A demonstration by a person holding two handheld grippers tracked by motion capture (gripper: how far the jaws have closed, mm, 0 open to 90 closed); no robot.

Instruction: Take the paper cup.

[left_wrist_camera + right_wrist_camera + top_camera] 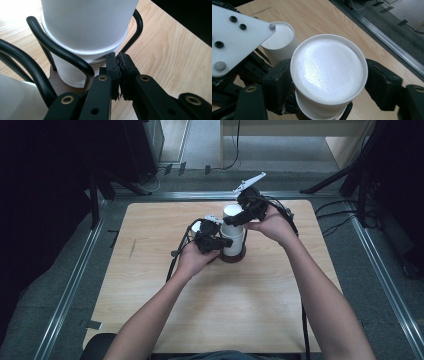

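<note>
A stack of upside-down white paper cups (233,240) stands in a black wire holder (57,51) on a round brown base (235,258) at mid-table. My right gripper (239,216) is shut on the top cup (329,70), one jaw on each side of its wall, and that cup sits slightly raised over the stack. My left gripper (119,72) is shut, its tips against the stack's lower rims (72,75) beside a wire loop, with nothing visible between the pads. A second white cup (278,37) stands just left of the stack.
The light wooden table (220,315) has open surface in front of and beside the holder. A metal rail (75,275) frames the table on grey floor. Dark stands and cables (350,175) sit beyond the far edge.
</note>
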